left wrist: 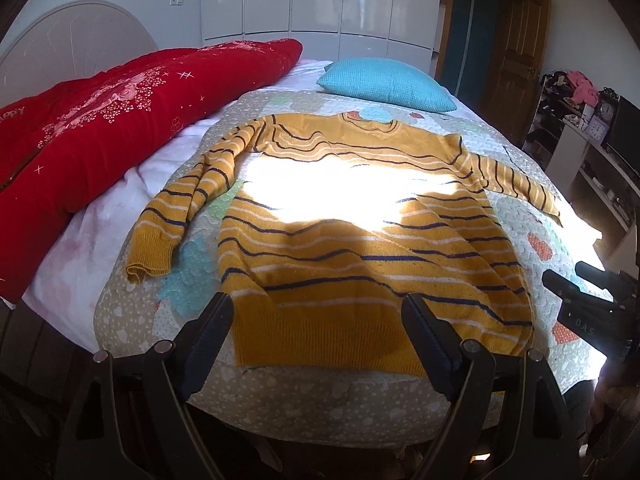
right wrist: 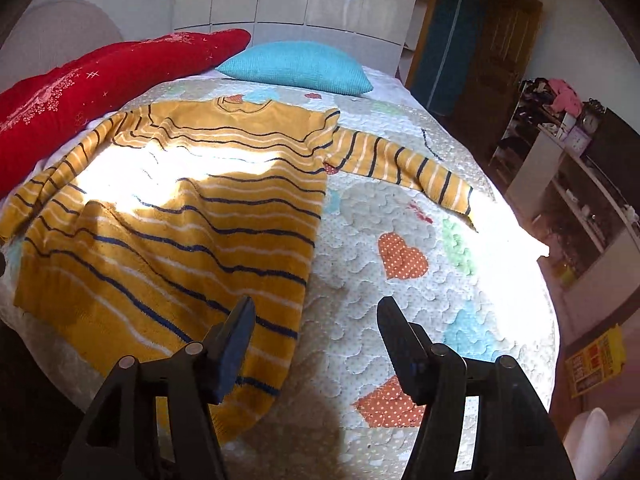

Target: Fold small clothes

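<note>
While both tongs, left (left wrist: 316,320) and right (right wrist: 314,322), gape wide and empty, the striped sweater (left wrist: 360,240) lies mid-frame on the bed quilt (right wrist: 400,300) (sleeves sprawled); a shallow pinch risks snagging quilt too.

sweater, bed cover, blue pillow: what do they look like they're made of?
Sweater: knitted yarn, matte and slightly fuzzy; ribbed hem and cuffs show. Wool or acrylic, can't tell.
Bed cover: quilted cotton-like fabric; scalloped stitch lines puff it, with dotted heart patches.
Blue pillow: waffle or knit-textured cloth, matte; a fine grid shows.
</note>
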The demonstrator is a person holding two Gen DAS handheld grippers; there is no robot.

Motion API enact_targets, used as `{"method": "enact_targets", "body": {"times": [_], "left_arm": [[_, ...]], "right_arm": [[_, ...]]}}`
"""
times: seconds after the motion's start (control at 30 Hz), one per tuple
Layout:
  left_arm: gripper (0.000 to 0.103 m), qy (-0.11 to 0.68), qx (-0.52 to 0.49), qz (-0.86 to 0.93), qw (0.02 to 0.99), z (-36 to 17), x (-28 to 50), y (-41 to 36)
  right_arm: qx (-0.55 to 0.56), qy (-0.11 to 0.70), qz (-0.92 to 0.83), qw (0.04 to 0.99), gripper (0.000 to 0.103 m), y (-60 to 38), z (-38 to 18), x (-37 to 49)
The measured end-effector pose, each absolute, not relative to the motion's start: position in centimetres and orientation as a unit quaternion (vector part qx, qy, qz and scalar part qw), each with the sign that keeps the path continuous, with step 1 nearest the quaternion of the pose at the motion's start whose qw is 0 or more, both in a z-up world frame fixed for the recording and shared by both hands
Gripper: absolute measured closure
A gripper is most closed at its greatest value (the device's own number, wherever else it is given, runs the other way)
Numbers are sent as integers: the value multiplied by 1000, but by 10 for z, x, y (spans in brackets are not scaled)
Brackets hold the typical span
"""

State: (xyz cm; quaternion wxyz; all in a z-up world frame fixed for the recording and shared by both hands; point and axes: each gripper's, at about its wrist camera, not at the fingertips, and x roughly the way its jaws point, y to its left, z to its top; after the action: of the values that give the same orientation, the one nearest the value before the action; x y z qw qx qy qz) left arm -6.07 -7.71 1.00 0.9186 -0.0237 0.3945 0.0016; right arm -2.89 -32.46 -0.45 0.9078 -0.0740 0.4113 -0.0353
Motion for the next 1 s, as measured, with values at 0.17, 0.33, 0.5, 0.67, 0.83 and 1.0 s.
{"method": "enact_targets", "body": {"times": [0.17, 0.33, 0.5, 0.67, 0.83, 1.0], "left_arm": [[18, 391, -5, -3, 920, 5, -67, -89], [18, 396, -5, -17, 918, 2, -68, -100], [18, 394, 0, -25, 919, 0, -68, -108], [18, 400, 3, -30, 916, 0, -67, -111], [18, 408, -2, -38, 912, 0, -65, -112], [18, 408, -1, -42, 912, 0, -66, -115]], "right_arm": [[-118, 384, -78, 912, 30, -319, 4, -36], [-129, 381, -88, 911, 29, -322, 4, -39], [-124, 387, -88, 909, 29, -324, -1, -37], [-123, 387, -92, 909, 24, -327, -1, -38], [-117, 388, -97, 909, 23, -332, -2, -36], [-110, 392, -100, 908, 22, -337, -4, -36]]}}
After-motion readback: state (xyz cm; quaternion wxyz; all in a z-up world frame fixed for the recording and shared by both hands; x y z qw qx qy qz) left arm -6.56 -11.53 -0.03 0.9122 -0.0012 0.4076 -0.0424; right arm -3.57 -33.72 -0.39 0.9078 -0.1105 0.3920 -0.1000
